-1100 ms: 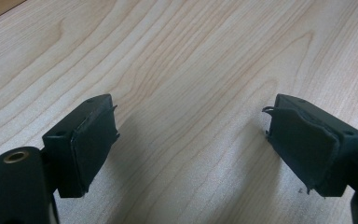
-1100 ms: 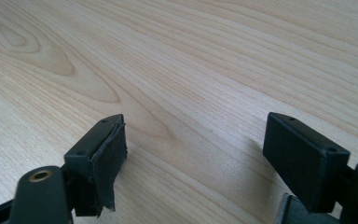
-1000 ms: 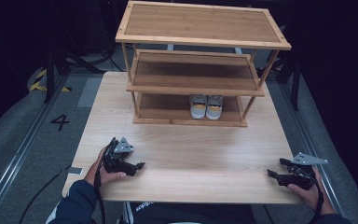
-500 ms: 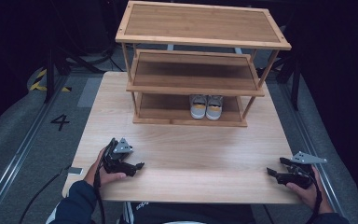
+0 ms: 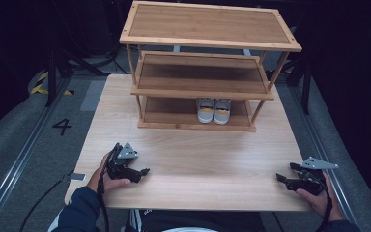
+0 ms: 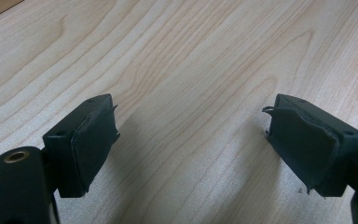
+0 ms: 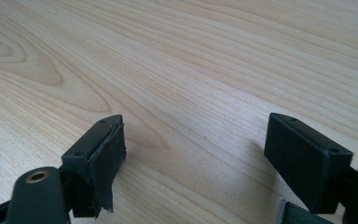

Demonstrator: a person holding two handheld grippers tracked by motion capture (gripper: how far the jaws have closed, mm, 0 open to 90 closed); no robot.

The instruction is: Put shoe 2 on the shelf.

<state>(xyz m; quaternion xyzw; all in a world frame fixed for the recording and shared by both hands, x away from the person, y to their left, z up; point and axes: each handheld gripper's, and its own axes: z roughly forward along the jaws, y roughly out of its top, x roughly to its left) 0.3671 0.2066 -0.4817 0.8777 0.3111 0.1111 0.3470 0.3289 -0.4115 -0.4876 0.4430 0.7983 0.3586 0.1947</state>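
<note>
Almost nothing changes over the last second: left tongs (image 5: 142, 171) sit in the same spot at the near left of the desk (image 5: 207, 150), right tongs (image 5: 284, 178) shift only a touch at the near right edge. Reads as idle or start pose, no reach begun, so the work is likely still ahead.

Both tongs are spread wide with nothing between them; in the left gripper view (image 6: 191, 135) and the right gripper view (image 7: 196, 154) there is just bare wood grain between the black pads. Pad lining looks frayed at the edges on both.

Nearest thing: a pair of small shoes (image 5: 213, 110), well ahead of both tongs, roughly between them and a bit nearer the right. They stand side by side, touching, on the bottom tier of the three-tier wooden shoe rack (image 5: 207, 36). Grey-white uppers, yellowish band at the end facing the person. Upper two tiers carry nothing.
</note>
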